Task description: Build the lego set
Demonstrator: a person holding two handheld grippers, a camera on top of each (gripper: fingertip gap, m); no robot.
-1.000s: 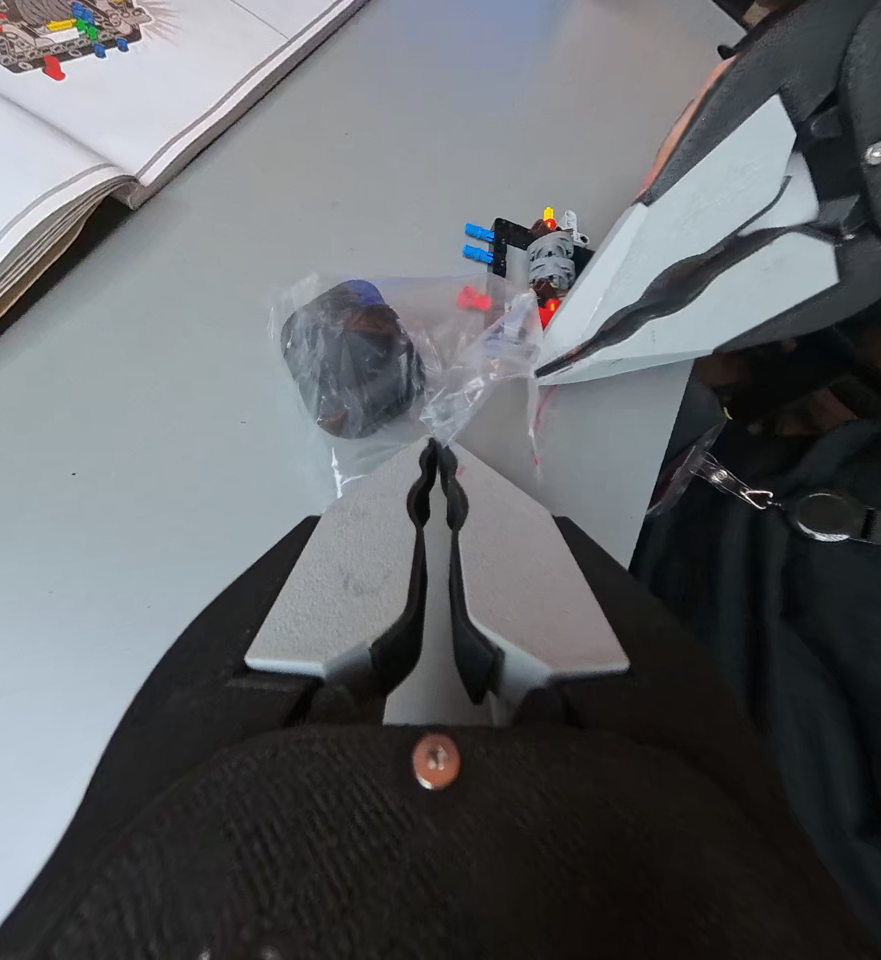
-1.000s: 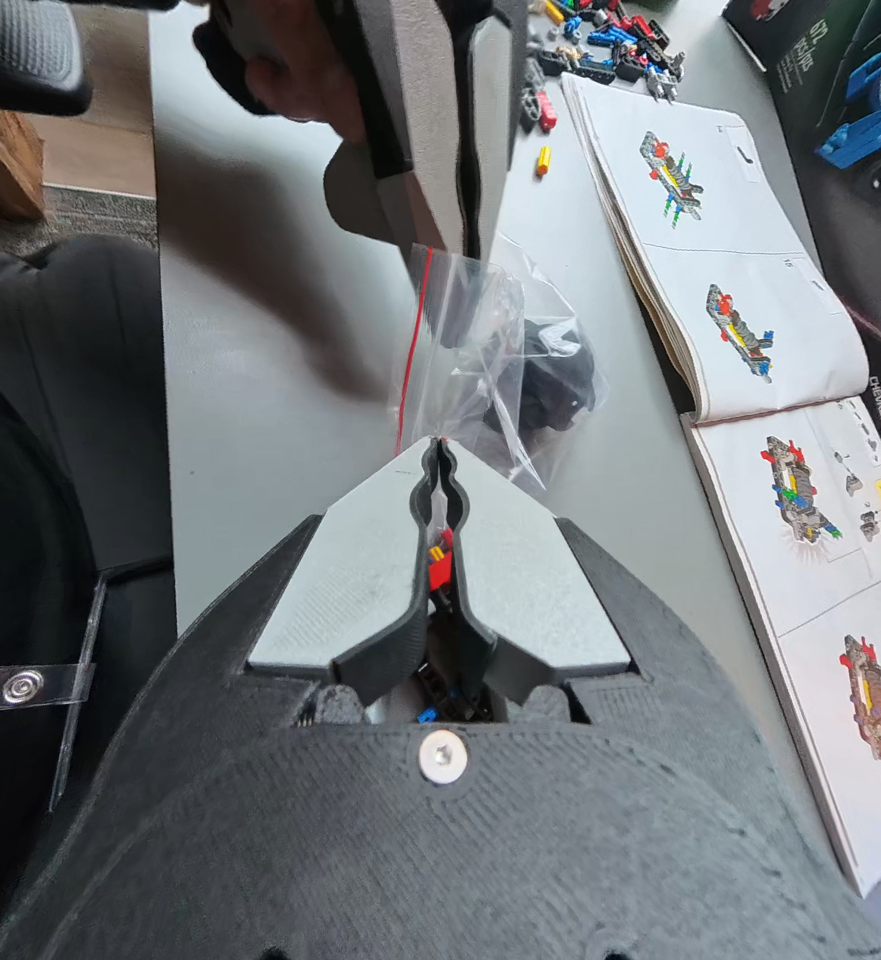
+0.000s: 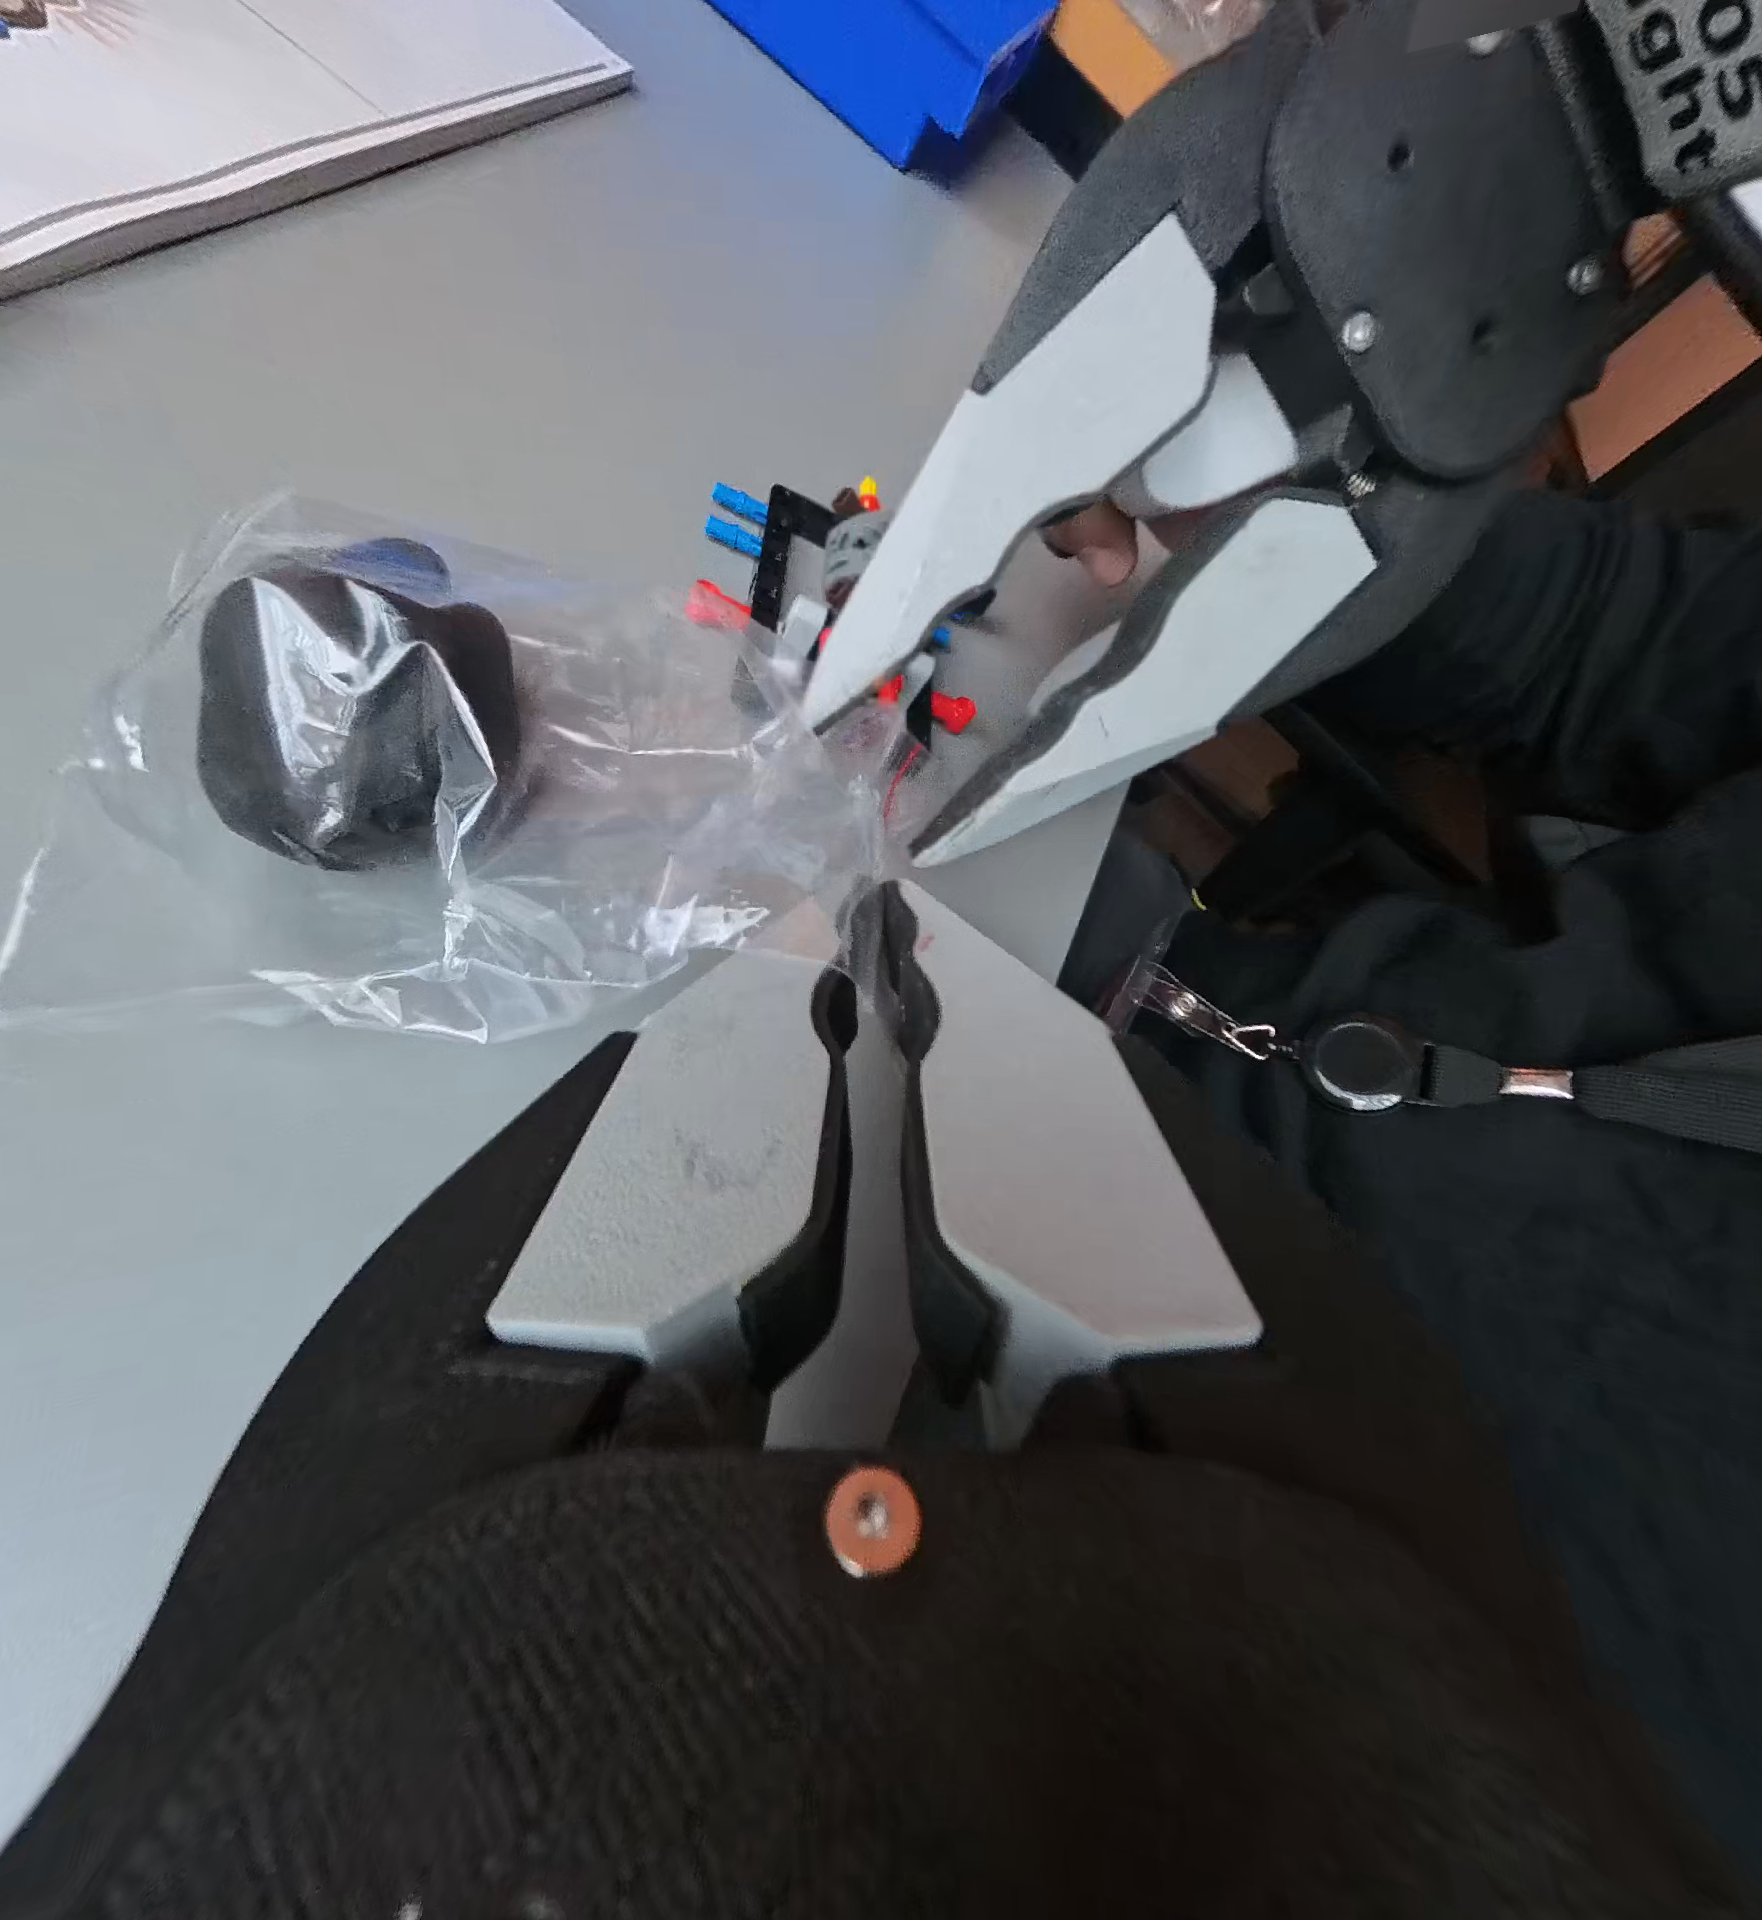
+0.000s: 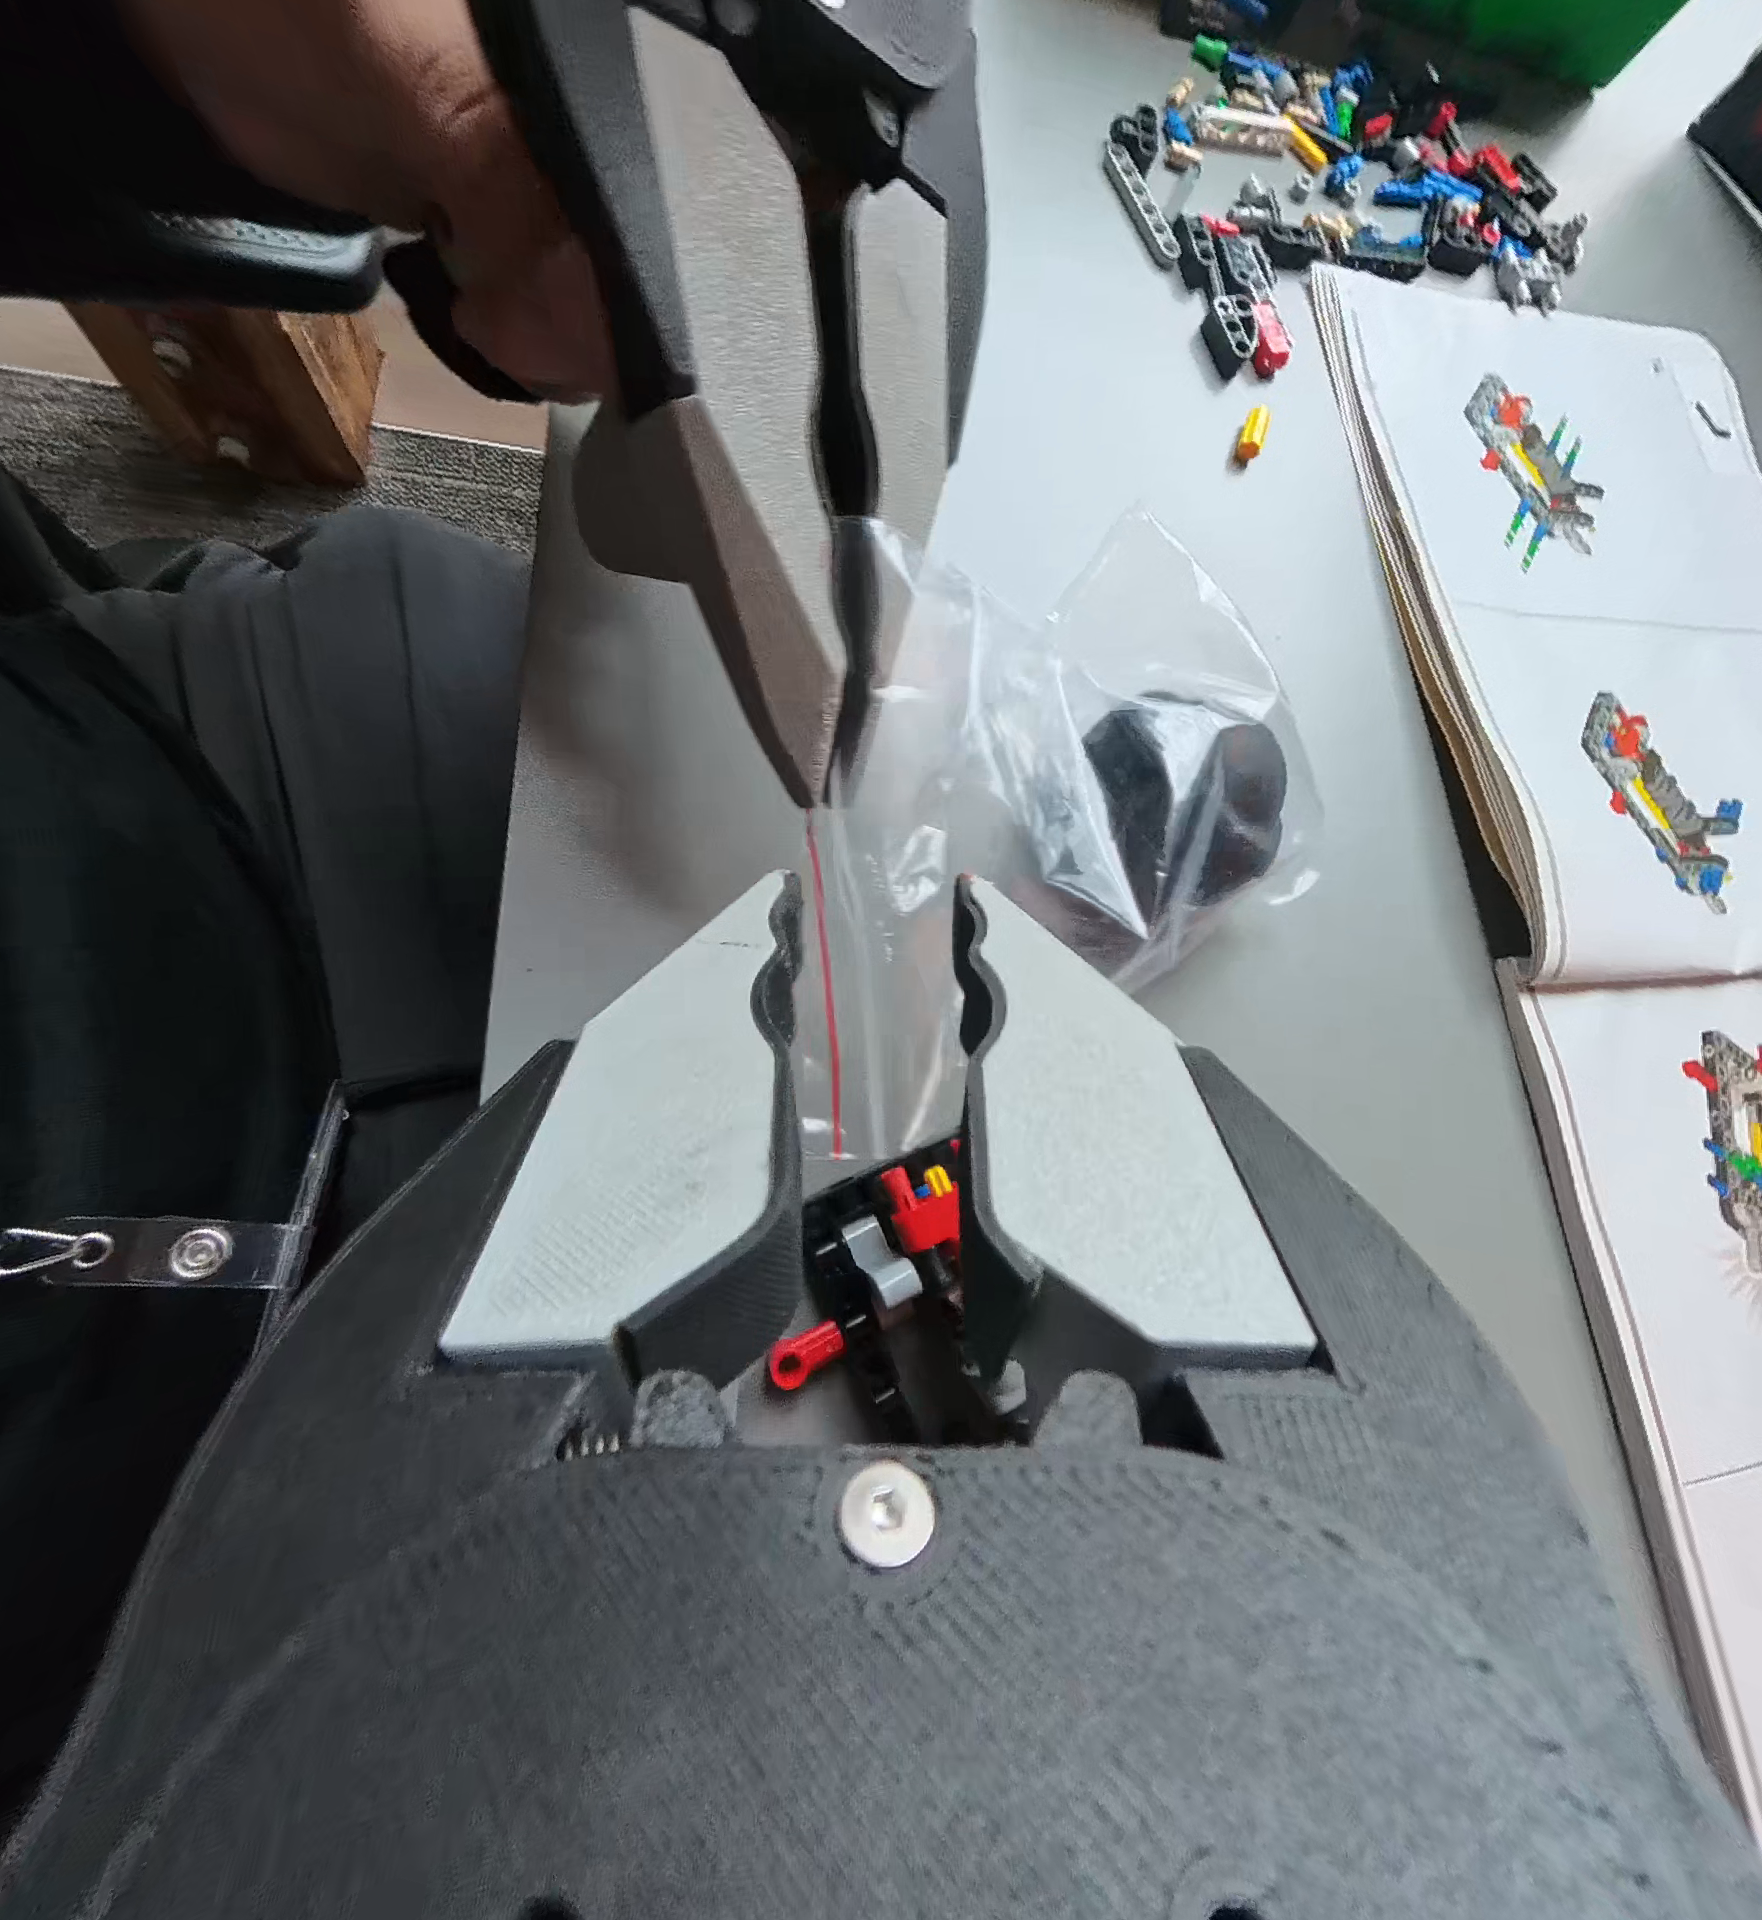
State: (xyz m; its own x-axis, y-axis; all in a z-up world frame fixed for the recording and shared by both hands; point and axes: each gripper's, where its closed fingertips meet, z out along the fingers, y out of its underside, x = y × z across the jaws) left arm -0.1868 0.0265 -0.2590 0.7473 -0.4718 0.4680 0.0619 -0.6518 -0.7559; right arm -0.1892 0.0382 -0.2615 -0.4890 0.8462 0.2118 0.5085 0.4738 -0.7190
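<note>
Clear plastic bag (image 3: 503, 831) lies on the grey table (image 3: 233, 1195) near its edge, black tyres (image 3: 347, 717) bunched inside. Left gripper (image 3: 872, 899) is pinched closed on the bag's mouth corner. Right gripper (image 4: 872, 894) has its fingers spread apart, astride the bag's red-lined seal strip (image 4: 823, 987); contact with the film cannot be told. Partly built Lego assembly (image 3: 794, 582), black frame with blue and red pins, sits just beyond the bag. Open instruction booklet (image 4: 1635, 727) lies to the right, loose pieces (image 4: 1355, 187) heaped past it.
</note>
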